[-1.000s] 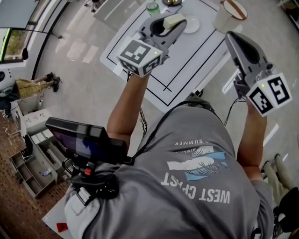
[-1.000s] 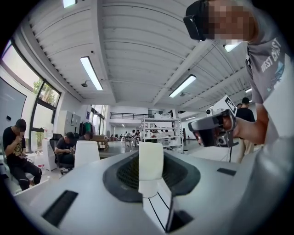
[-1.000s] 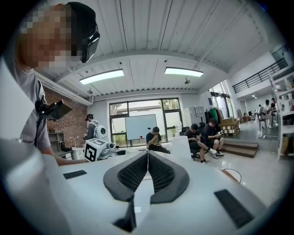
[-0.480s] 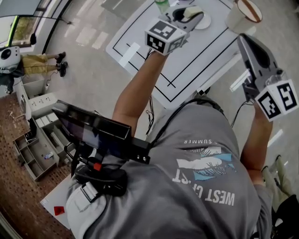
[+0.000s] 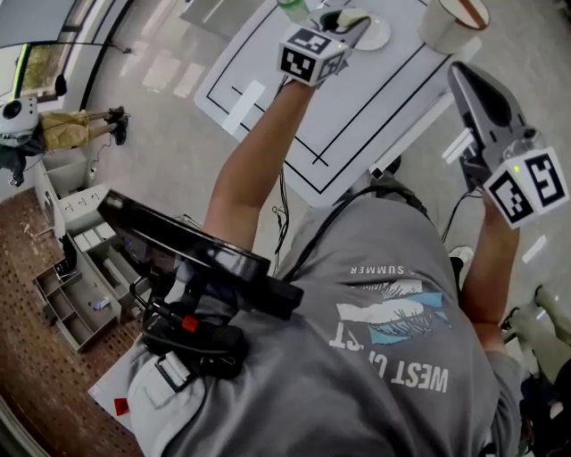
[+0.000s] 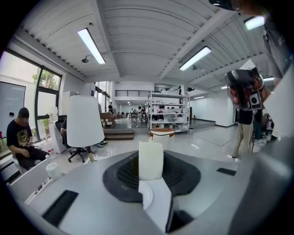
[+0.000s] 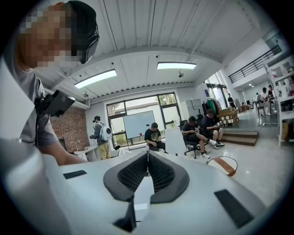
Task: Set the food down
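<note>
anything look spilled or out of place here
Nothing stands out, and no spill shows on the table. The food block is held upright in the jaws of the left gripper near the plate; the right gripper is shut and empty.

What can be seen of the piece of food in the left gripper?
The piece of food is a pale cream block with smooth, matte faces; its kind cannot be told. It stands upright, clamped on two sides between the dark jaws of the left gripper. In the head view it is above the near edge of a small white plate on the white table. Whether it touches the plate is not visible.
</note>
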`<action>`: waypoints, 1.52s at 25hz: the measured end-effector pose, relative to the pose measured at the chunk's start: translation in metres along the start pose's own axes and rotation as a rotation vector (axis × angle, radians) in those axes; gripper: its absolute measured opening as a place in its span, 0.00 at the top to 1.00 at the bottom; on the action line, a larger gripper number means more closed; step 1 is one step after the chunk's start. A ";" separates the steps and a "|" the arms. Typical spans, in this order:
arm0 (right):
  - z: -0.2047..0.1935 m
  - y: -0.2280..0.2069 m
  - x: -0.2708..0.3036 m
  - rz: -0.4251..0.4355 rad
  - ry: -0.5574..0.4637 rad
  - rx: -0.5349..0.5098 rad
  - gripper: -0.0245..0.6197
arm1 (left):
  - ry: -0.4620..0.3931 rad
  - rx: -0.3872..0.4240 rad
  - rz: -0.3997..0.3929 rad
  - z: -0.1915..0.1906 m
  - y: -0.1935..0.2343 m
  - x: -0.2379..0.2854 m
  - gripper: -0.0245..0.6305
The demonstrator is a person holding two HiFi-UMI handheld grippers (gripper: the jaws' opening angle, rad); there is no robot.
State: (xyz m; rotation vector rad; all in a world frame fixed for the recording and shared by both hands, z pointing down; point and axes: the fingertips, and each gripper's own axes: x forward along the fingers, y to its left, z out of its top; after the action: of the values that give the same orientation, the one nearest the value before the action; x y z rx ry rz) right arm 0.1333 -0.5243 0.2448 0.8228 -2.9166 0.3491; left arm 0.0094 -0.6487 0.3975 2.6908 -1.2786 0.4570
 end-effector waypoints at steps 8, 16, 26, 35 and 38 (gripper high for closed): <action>-0.038 -0.025 -0.012 -0.031 0.001 0.044 0.95 | 0.126 0.049 -0.007 -0.055 0.007 0.049 0.80; -0.051 -0.042 -0.017 -0.047 0.030 0.053 0.95 | 0.279 0.115 -0.002 -0.105 0.020 0.078 0.80; -0.060 -0.063 -0.021 -0.072 0.069 0.070 0.95 | 0.444 0.277 -0.037 -0.150 0.030 0.114 0.80; -0.072 -0.081 -0.020 -0.080 0.121 0.090 0.95 | 0.576 0.411 -0.067 -0.182 0.040 0.140 0.80; -0.077 -0.086 -0.017 -0.072 0.135 0.096 0.95 | 0.606 0.440 -0.054 -0.190 0.047 0.147 0.80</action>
State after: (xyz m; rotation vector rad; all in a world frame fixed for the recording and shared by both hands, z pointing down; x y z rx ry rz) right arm 0.1951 -0.5679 0.3332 0.8778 -2.7570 0.5197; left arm 0.0192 -0.7407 0.6242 2.5465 -1.0038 1.5535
